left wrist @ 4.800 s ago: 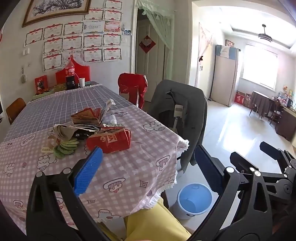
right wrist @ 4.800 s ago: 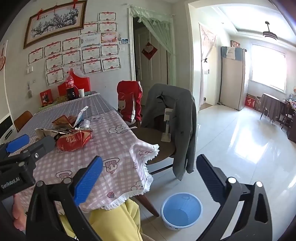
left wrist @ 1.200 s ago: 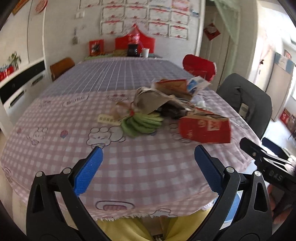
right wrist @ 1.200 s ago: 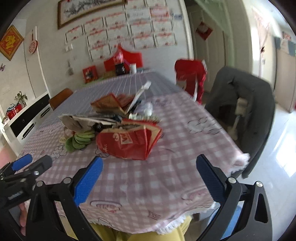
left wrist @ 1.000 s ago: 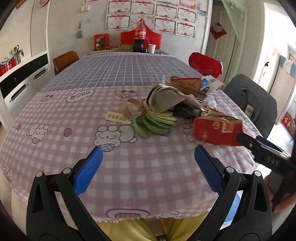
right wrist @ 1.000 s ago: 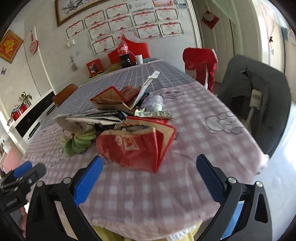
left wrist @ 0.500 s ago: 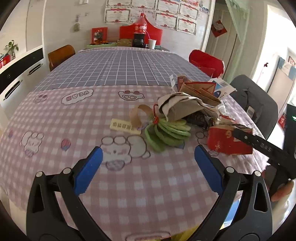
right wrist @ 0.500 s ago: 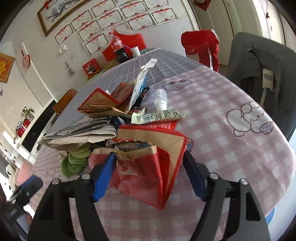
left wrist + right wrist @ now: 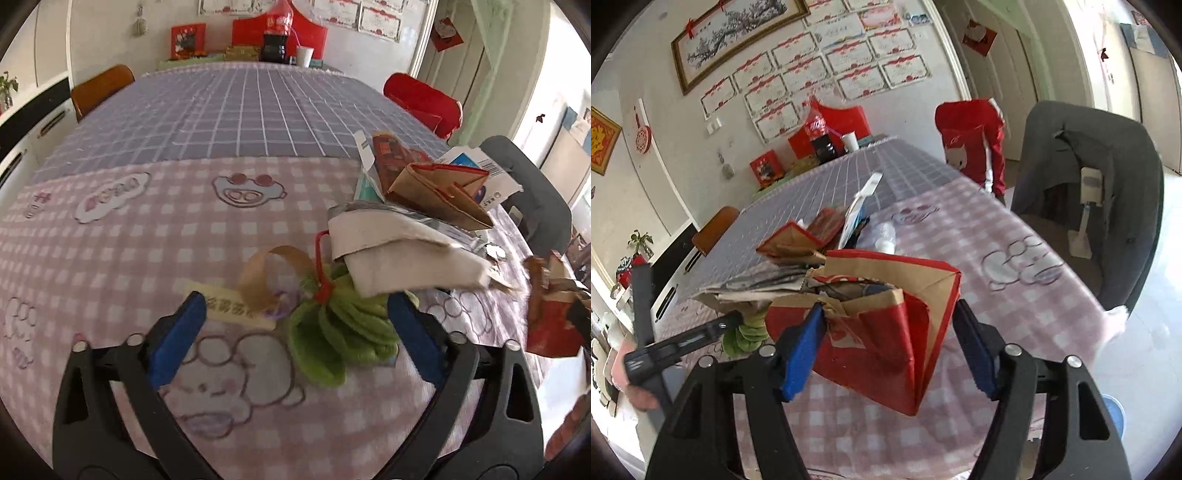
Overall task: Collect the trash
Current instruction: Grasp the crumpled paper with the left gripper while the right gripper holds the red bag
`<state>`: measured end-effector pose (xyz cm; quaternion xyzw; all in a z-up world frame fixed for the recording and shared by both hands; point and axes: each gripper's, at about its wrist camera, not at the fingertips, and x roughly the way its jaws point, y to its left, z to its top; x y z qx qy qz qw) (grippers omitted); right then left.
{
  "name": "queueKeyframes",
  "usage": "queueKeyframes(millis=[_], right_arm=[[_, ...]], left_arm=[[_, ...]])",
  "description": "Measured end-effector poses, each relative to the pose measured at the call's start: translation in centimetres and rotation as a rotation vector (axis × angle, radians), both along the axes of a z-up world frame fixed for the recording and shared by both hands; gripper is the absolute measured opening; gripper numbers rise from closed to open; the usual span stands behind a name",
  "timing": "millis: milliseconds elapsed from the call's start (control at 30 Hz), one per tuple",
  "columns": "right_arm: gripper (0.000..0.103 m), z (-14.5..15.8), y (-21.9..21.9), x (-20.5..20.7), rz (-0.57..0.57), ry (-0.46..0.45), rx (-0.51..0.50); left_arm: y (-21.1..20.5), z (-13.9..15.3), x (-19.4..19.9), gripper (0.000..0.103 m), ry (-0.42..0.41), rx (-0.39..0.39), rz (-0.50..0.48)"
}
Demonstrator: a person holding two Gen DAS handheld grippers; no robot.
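Right gripper [image 9: 886,345] was tilted down over the near edge of the table, blue pads on either side of a crumpled red-and-brown paper bag [image 9: 886,314]. Left pad pressed into the bag's torn brown rim, right pad sat at its folded side; the bag was clamped between them and looked raised off the pink checked tablecloth [image 9: 1015,236].

Left gripper [image 9: 291,332] pointed steeply down at the cloth, jaws wide but closing, nothing pressed yet. Between its pads: a bunch of green fuzzy leaf-shaped pieces tied with red string [image 9: 343,328] and a curled brown paper strip [image 9: 269,273]. Left pad tip sat just beside a pale yellow printed label [image 9: 229,308]; right pad was close to the green bunch, contact unclear.

A folded white-grey cardboard sheet [image 9: 399,254] overhung the green bunch from behind. Behind that, a folded brown-and-red paper bag [image 9: 439,188] rested against a white-and-blue carton [image 9: 495,177]. A small white plastic bottle [image 9: 884,236] lay behind the held bag.

Far end of the table: a cola bottle [image 9: 277,27] and a white cup [image 9: 304,56]. A grey jacket hung on a chair [image 9: 1108,192] to the right. Blue bin rim [image 9: 1113,410] was just visible on the floor.
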<state>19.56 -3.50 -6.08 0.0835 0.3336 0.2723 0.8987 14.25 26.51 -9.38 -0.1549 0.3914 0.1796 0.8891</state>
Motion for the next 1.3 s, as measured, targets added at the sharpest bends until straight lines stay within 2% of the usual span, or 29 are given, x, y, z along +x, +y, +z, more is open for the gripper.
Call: queueKeyframes(millis=[33,67,100,133,200,333,600,700,767,800,833,867,900,933,1000,1200,1267,1300], right_arm=[[0.069,0.2,-0.4,-0.1,-0.007,-0.005,0.004],[0.069,0.3,-0.7,-0.2,-0.011,-0.007,0.006],[0.069,0.4,-0.9,-0.3,-0.016,-0.01,0.006],[0.069,0.5,-1.2,-0.4,-0.021,-0.014,0.006],[0.069,0.6,-1.6,-0.6,-0.024,-0.016,0.003],[0.069,0.7,-2.2,-0.9,-0.035,-0.015,0.002],[0.069,0.9,-3.0,-1.6,-0.037,-0.015,0.016],[0.069,1.0,-2.9,-1.6,-0.034,-0.017,0.018],[0.069,0.9,-2.9,-1.5,-0.027,-0.012,0.019],[0.069,0.9,-2.9,-1.4,-0.025,-0.007,0.021],[0.069,0.9,-2.9,-1.5,-0.022,-0.002,0.024],[0.069,0.9,-2.9,-1.5,-0.017,-0.002,0.025],[0.069,0.9,-2.9,-1.5,-0.014,-0.002,0.023],[0.069,0.8,-2.9,-1.5,-0.013,-0.002,0.017],[0.069,0.7,-2.8,-1.4,-0.012,0.003,0.009],[0.069,0.5,-2.4,-0.9,-0.013,0.023,0.004],[0.069,0.4,-2.3,-0.9,-0.014,0.025,-0.003],[0.069,0.4,-2.3,-0.9,-0.015,0.026,-0.003]], left_arm=[[0.1,-0.4,0.3,0.079,0.015,-0.004,0.001],[0.0,-0.7,0.5,0.079,0.022,0.0,0.003],[-0.2,-0.6,0.3,0.071,0.018,0.01,-0.001],[-0.5,-0.5,0.2,0.051,0.008,0.009,-0.02],[-1.0,-0.3,-0.4,0.026,-0.012,-0.005,-0.061],[-1.7,0.1,-1.8,0.006,-0.009,0.057,-0.063],[-1.0,1.7,-5.7,0.002,-0.062,0.052,-0.022],[-1.2,2.7,-6.0,0.002,-0.098,0.053,-0.037],[-1.1,3.0,-5.7,0.003,-0.094,0.069,-0.04],[-1.0,3.0,-5.4,0.012,-0.078,0.066,-0.049],[-0.9,2.8,-5.3,0.05,-0.063,0.052,-0.054],[-0.7,2.8,-5.3,0.077,-0.061,0.037,-0.06],[-0.6,3.0,-5.5,0.088,-0.101,0.038,-0.063],[-0.8,3.1,-5.7,0.088,-0.119,0.058,-0.064],[-1.1,3.1,-5.4,0.088,-0.101,0.113,-0.066],[0.4,3.4,-2.9,0.088,-0.147,0.108,-0.062],[0.4,3.4,-2.3,0.063,-0.181,0.103,-0.103],[0.6,3.2,-1.8,0.036,-0.186,0.089,-0.116]])
